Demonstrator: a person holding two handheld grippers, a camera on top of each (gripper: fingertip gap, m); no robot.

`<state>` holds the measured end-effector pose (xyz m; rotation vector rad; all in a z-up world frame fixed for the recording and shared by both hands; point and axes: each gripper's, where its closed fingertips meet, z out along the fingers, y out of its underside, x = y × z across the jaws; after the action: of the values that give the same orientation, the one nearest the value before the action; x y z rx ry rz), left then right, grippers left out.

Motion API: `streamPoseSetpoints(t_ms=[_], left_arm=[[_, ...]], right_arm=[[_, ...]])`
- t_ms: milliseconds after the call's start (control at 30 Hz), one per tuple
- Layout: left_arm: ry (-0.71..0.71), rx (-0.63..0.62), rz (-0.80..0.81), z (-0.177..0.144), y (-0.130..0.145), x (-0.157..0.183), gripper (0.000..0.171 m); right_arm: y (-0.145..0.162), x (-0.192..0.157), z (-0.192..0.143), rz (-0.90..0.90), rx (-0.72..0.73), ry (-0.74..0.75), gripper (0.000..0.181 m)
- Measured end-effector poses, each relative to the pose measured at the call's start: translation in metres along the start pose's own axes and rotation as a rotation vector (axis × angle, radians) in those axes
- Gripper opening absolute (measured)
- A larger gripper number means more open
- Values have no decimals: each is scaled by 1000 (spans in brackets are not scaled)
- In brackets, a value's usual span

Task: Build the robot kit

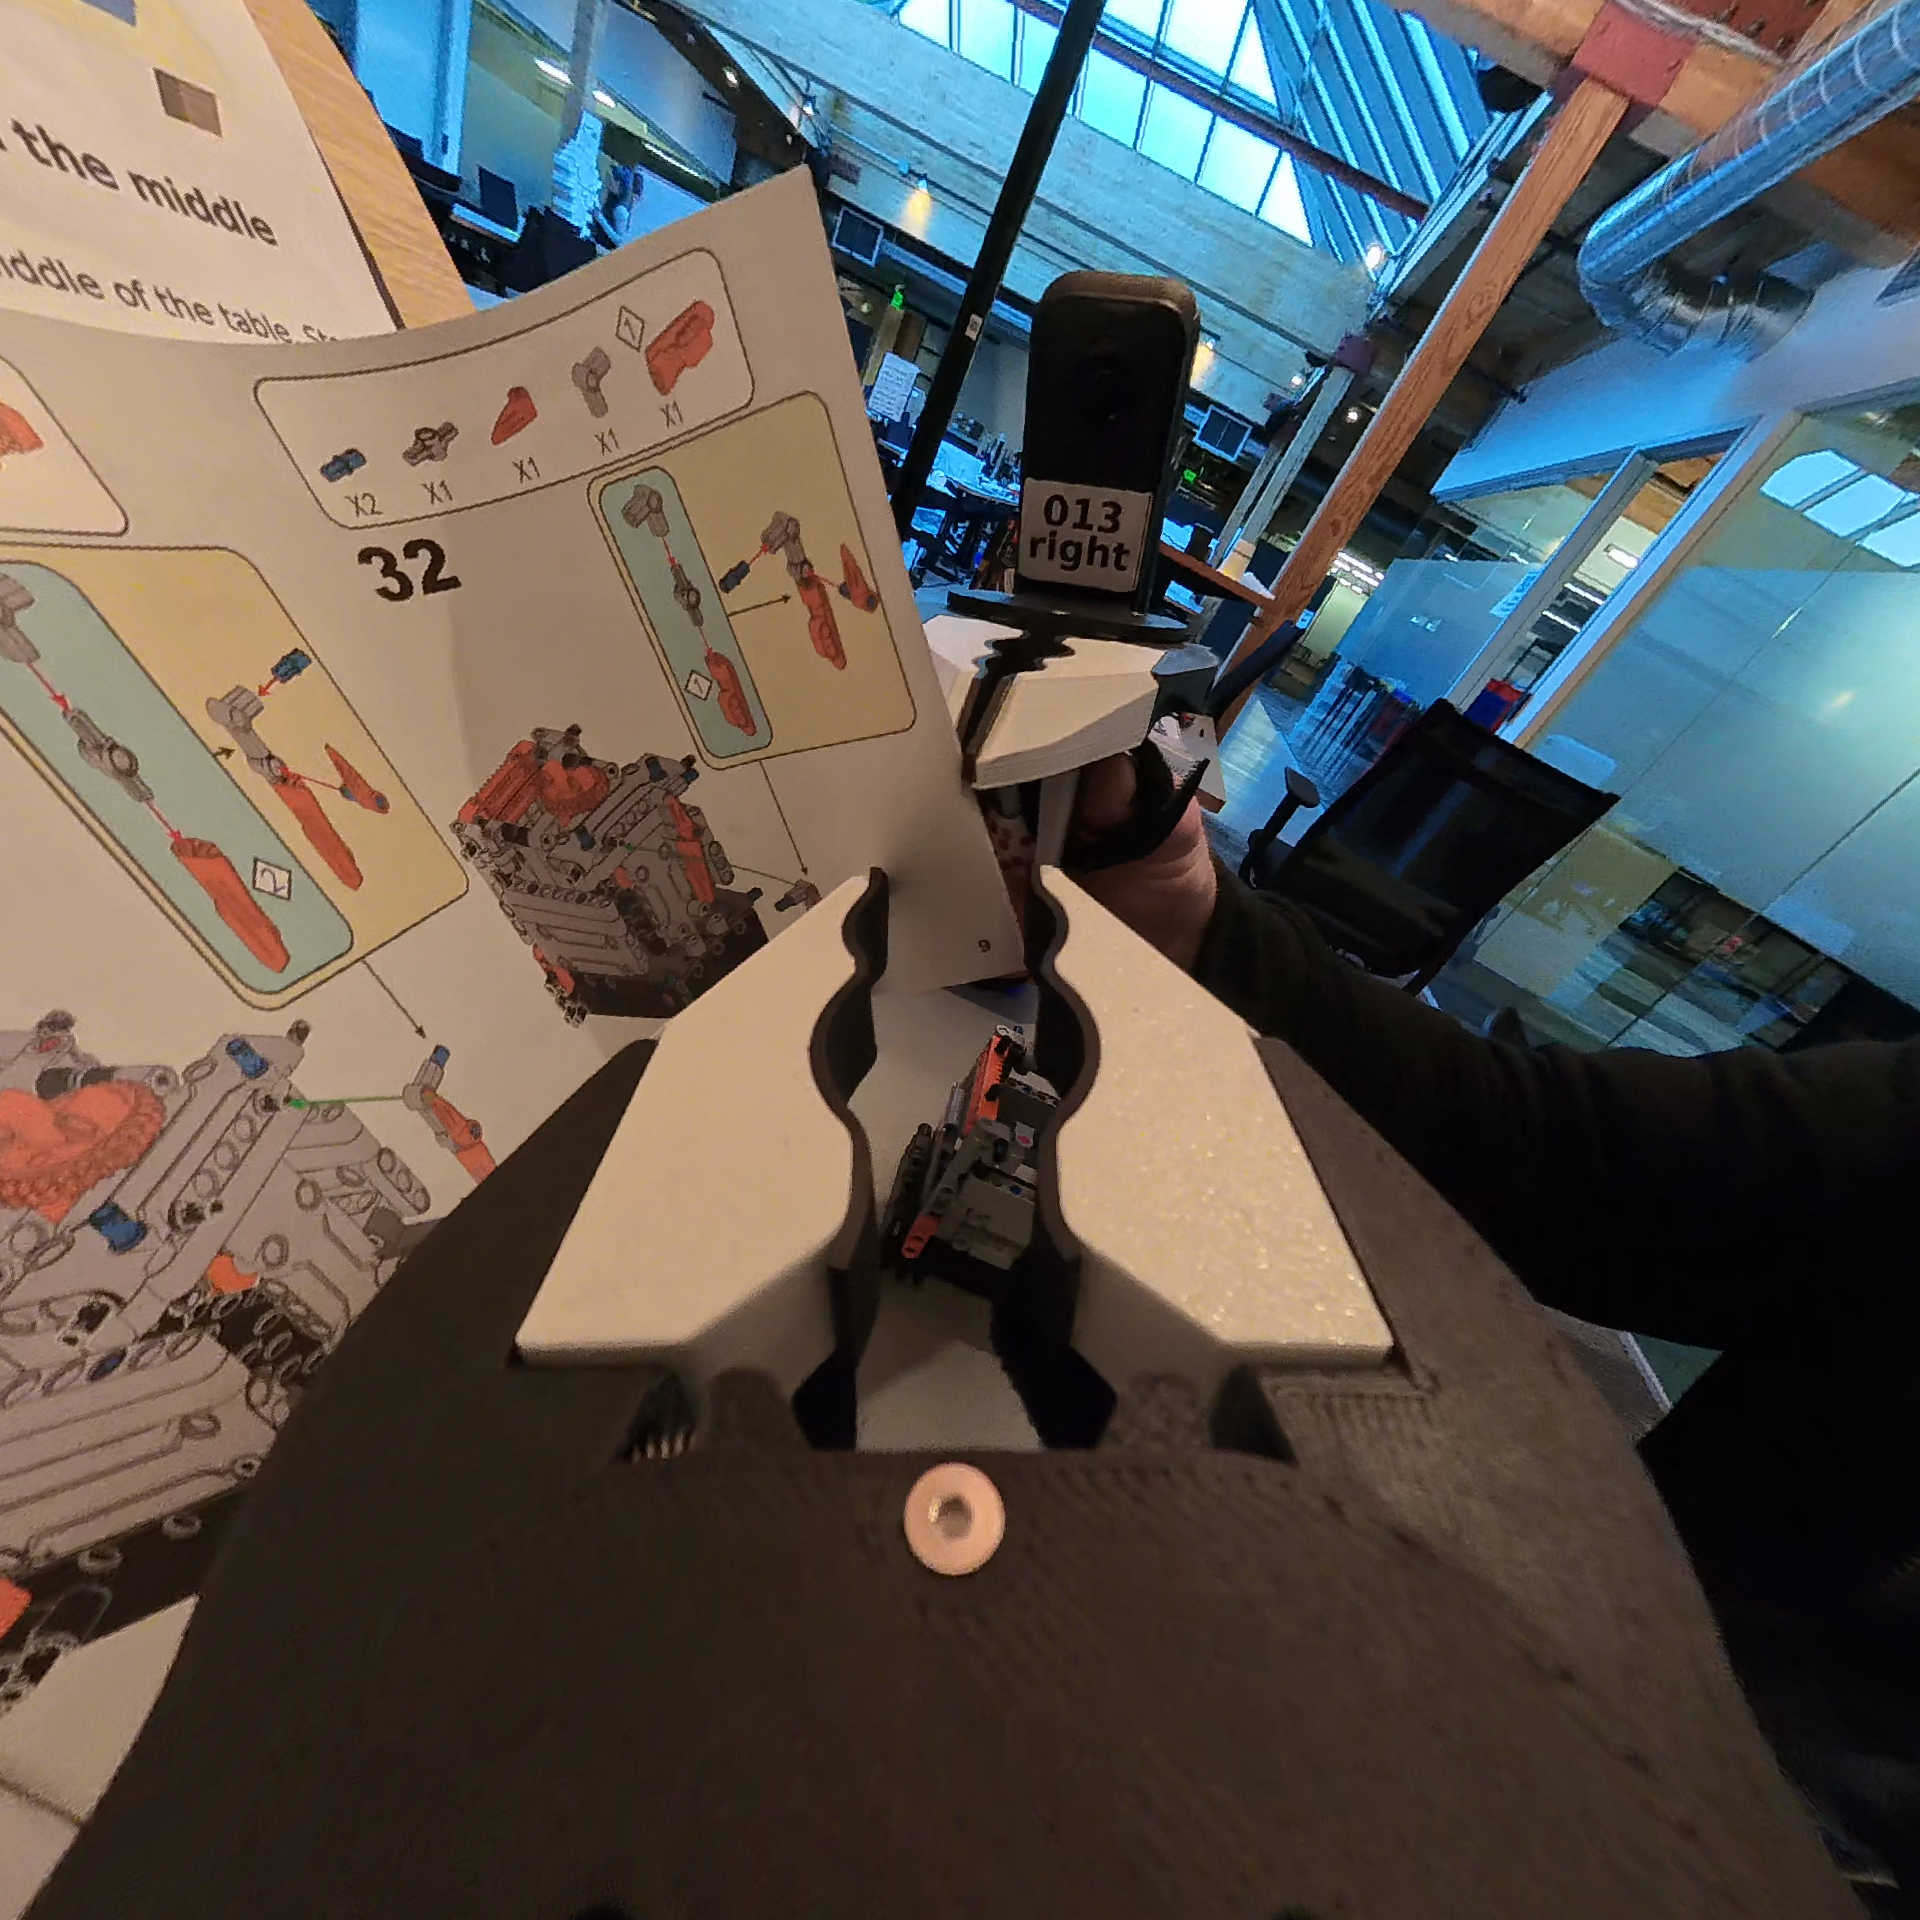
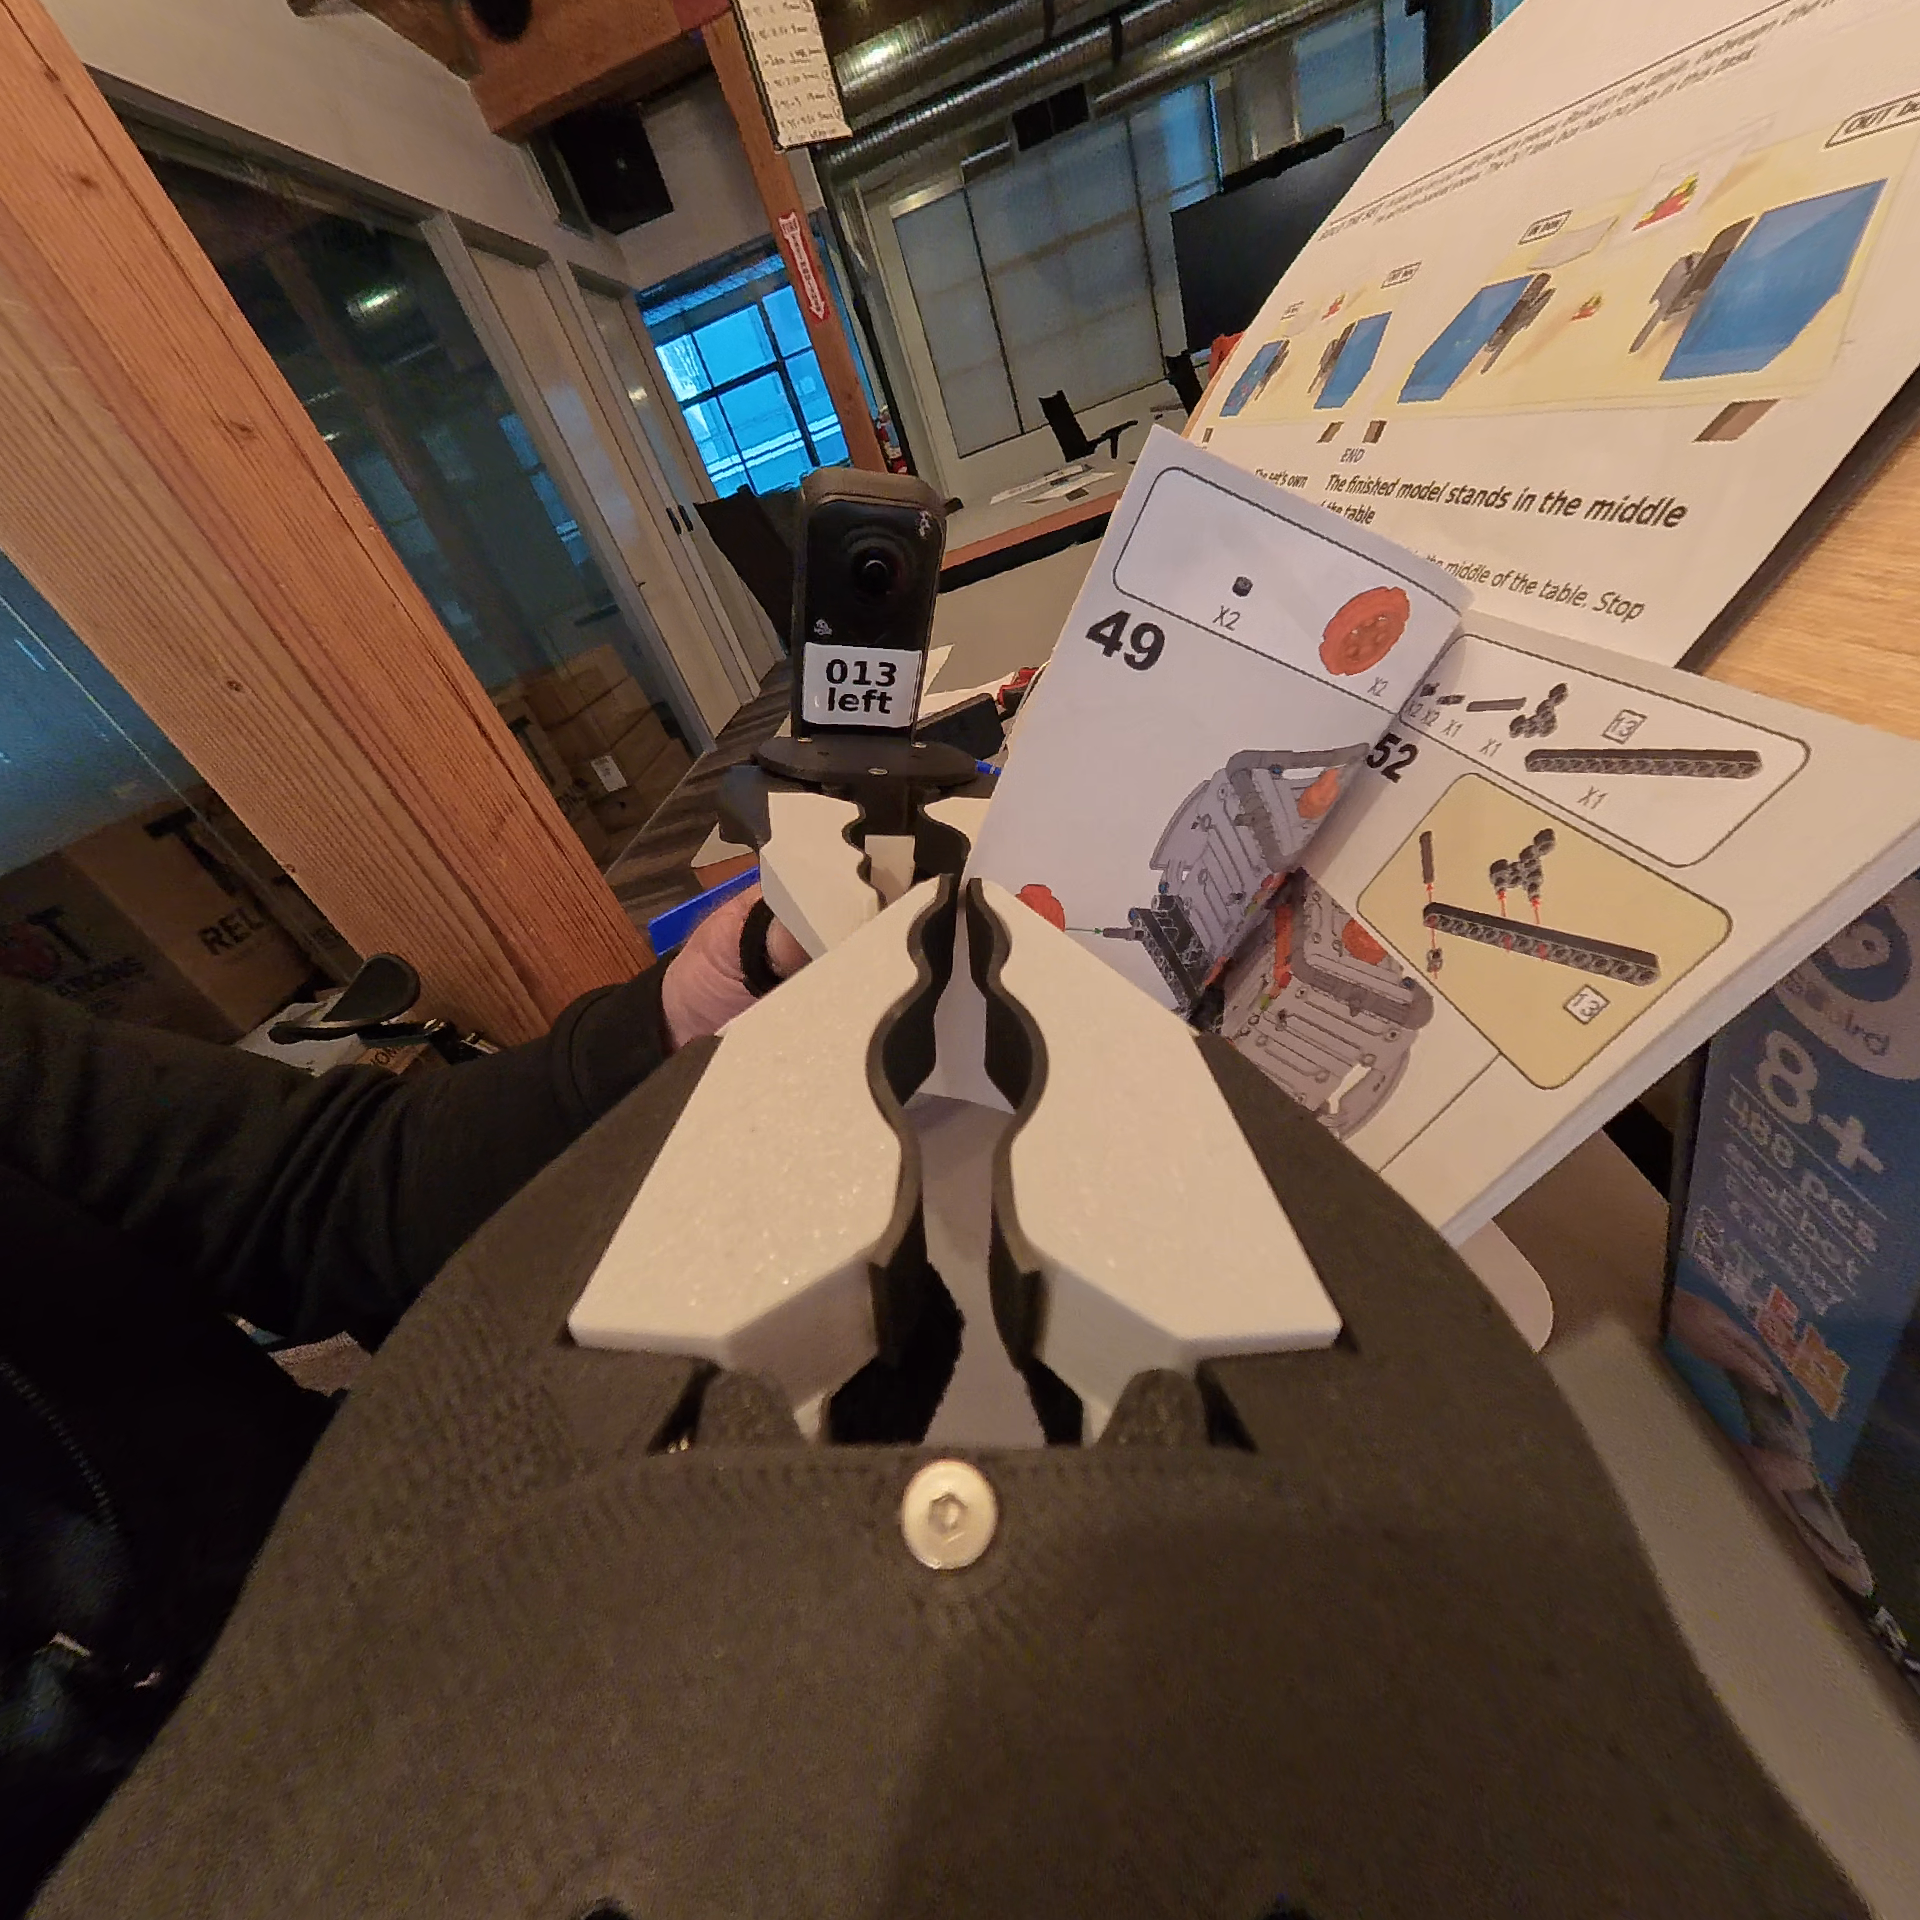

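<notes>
An open instruction booklet [image 1: 520,727] with coloured build drawings is held up and curls toward me. My right gripper [image 2: 958,899] is shut on the edge of one of its pages, which runs edge-on between the pads. In the left wrist view the right gripper [image 1: 987,675] pinches the page's right edge. My left gripper [image 1: 961,894] is open, and the page's lower corner lies between its fingertips. It also shows in the right wrist view [image 2: 878,847], just beyond my right fingertips. Through the left gripper's gap I see a grey and orange brick model [image 1: 971,1164] below.
A large printed sheet [image 2: 1558,364] on a wooden board stands behind the booklet. A blue box [image 2: 1787,1247] stands at the right. A wooden post [image 2: 208,520] is at the left. A black pole [image 1: 997,229] and an office chair [image 1: 1434,831] are beyond. A person's dark sleeves reach in. My left and right fingertips are right by each other.
</notes>
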<state>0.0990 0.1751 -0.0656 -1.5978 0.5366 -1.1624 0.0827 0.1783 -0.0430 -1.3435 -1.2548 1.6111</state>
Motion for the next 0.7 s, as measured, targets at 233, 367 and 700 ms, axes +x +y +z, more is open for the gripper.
streamPoseSetpoints(t_ms=[233,367,700], left_arm=[[-1,-8,3,1,2,0,18],[14,-1,3,0,1,1,17],[67,18,-29,-2,0,5,5]], right_arm=[[1,0,-1,8,5,-2,0],[0,0,-2,11,12,-4,0],[-1,1,-2,15,18,2,0]])
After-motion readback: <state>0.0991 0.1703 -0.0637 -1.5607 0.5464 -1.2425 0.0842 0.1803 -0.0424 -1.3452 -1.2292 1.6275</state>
